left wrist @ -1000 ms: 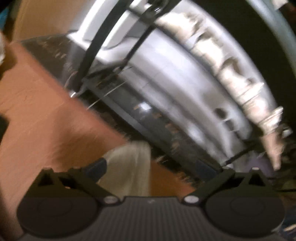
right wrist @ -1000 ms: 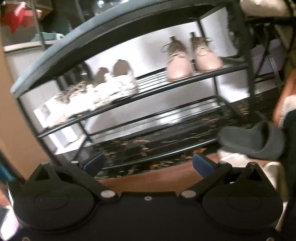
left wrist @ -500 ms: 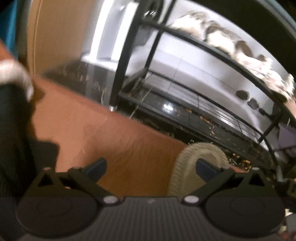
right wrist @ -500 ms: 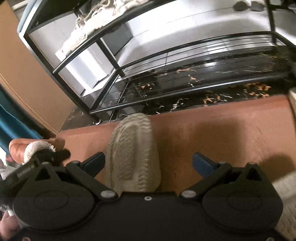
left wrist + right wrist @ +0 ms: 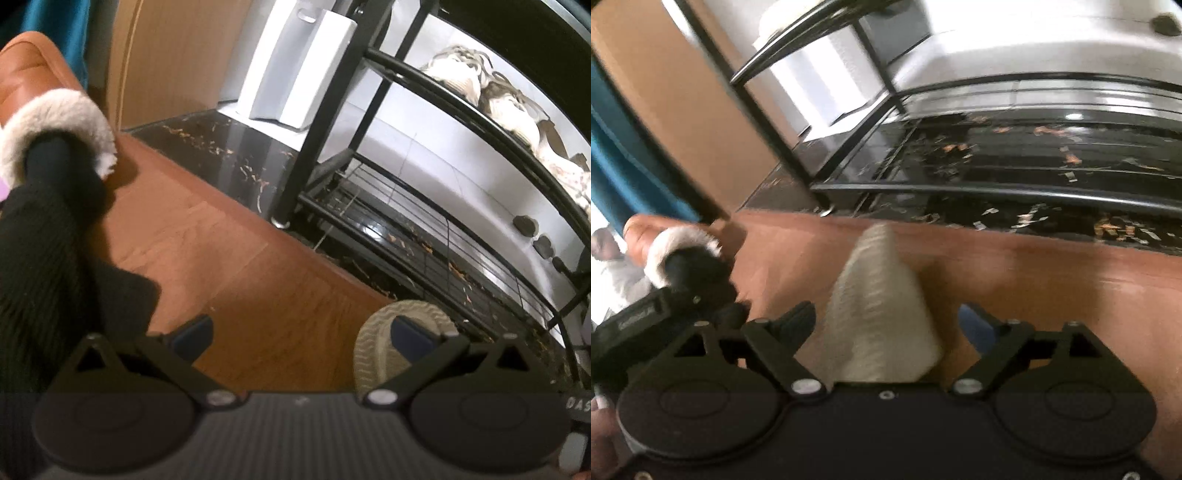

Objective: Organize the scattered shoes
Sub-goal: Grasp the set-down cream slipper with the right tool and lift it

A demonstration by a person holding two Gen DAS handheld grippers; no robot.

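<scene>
Fingers of the right gripper [image 5: 886,321] were closing either side of a cream ribbed-sole shoe [image 5: 879,306] lying sole-up on the wood floor [image 5: 1052,266], pads not yet touching. Left gripper [image 5: 301,332] fingers stood apart, empty, the shoe just behind its right finger, near the black shoe rack [image 5: 461,110].

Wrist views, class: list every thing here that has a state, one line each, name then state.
Beige shoe: sole up on the wooden floor, between the right gripper's fingers, not yet pinched.
Right gripper: jaws closing around the shoe.
Left gripper: open, holding nothing.
Shoe rack: bottom shelf bare, upper shelf holding pale sneakers.
Fur-lined slipper: worn on a foot.
</scene>
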